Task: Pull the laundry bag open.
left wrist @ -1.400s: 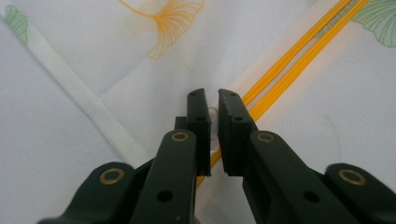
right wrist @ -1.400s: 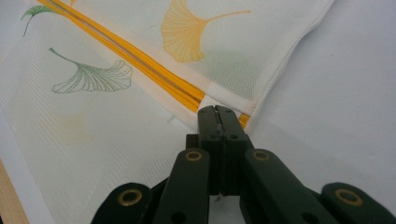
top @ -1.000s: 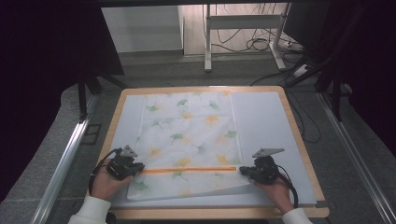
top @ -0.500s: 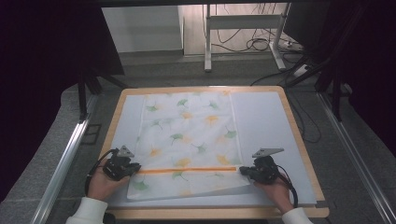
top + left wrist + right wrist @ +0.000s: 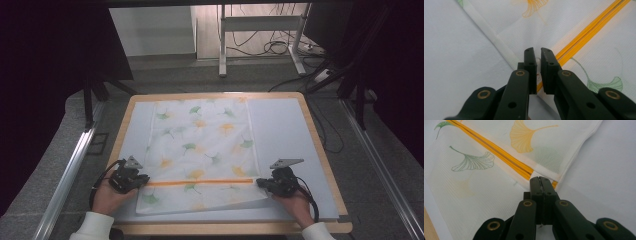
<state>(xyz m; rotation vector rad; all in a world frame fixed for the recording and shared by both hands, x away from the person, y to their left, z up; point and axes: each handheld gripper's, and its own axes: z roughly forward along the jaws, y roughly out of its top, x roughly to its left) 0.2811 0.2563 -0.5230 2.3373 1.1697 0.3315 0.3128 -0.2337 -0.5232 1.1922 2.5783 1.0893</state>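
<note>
A white cloth printed with green and orange leaves lies flat on the pale blue mat of a wooden-edged table, its near part crossed by an orange stripe that runs from nine o'clock to three o'clock.

In the high view the left gripper sits at the stripe's nine o'clock end and the right gripper at its three o'clock end, each held by a hand coming in from six o'clock. That view is too distant to read the jaws.

The left gripper view supplies the detail. There the left gripper has its jaws nearly together, with a narrow slit between them, and a small fold of the cloth's white hem pinched in that slit right where the stripe meets the edge.

The right gripper view shows the right gripper clenched tight, jaw against jaw, biting the cloth's edge where the stripe ends, beside a folded corner. It also shows an orange leaf at twelve o'clock and a green leaf at ten o'clock, and a strip of the wooden table edge at seven o'clock.
</note>
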